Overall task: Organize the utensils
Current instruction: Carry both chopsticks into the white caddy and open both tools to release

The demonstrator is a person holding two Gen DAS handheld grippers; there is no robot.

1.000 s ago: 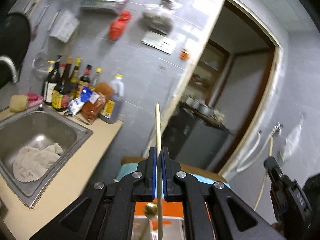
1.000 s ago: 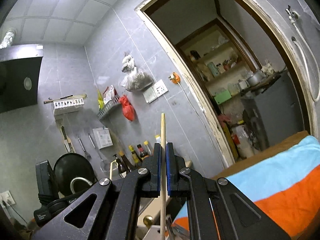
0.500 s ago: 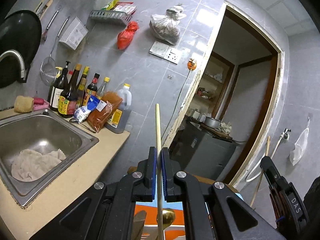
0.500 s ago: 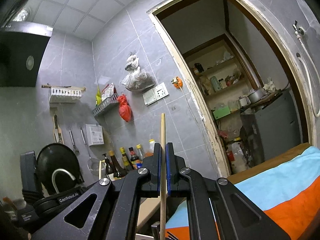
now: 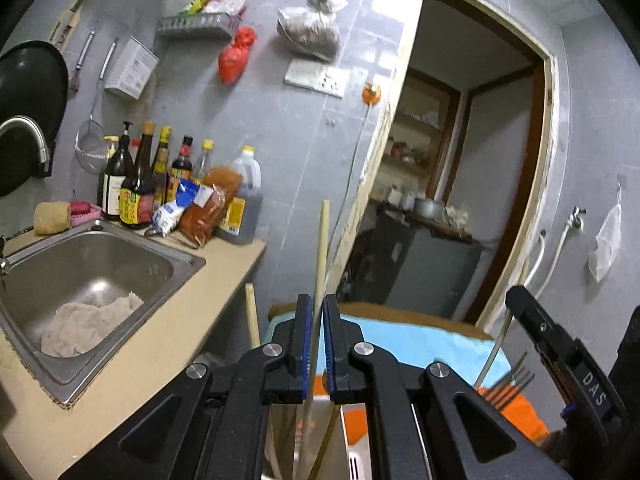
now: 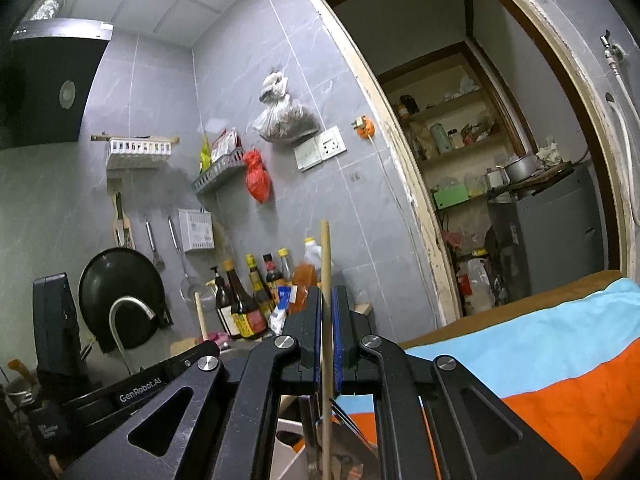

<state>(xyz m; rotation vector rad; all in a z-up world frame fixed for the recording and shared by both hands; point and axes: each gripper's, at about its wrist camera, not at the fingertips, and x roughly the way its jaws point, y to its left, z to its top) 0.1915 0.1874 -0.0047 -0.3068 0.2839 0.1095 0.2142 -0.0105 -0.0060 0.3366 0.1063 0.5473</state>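
Since a second ago the left gripper (image 5: 317, 344) has tipped downward and a second pale chopstick (image 5: 252, 316) has come into its view at the left of the jaws, while the right gripper (image 6: 328, 340) has swung so that more of the doorway and counter shows. Both tools are closed: the left gripper pinches a wooden chopstick (image 5: 322, 256) between its blue pads, the stick running up past the fingertips and leaning slightly right. Right gripper's pads clamp a wooden chopstick of its own (image 6: 326, 264), standing nearly upright

Below the left jaws the stick runs down into a white holder (image 5: 352, 460) whose rim is only partly seen; what else sits inside is too blurred to tell. Right of that, thin metal rods (image 5: 514, 384) poke up over the orange and blue cloth (image 5: 404, 344). In the right wrist view the lower end of the held chopstick reaches down among blurred metal utensils (image 6: 344, 440) in front of the same striped cloth (image 6: 540, 360)

Further out, the left wrist view shows a steel sink (image 5: 100, 264) set in a tan counter (image 5: 160, 344), a crumpled rag (image 5: 88, 328) lying in the basin. Sauce bottles (image 5: 140, 188) stand in a cluster at the wall behind the sink, beside a large oil jug (image 5: 244, 200). A black wok (image 6: 120, 296) hangs on the grey tiled wall, and the open doorway (image 6: 500, 180) lies to the right
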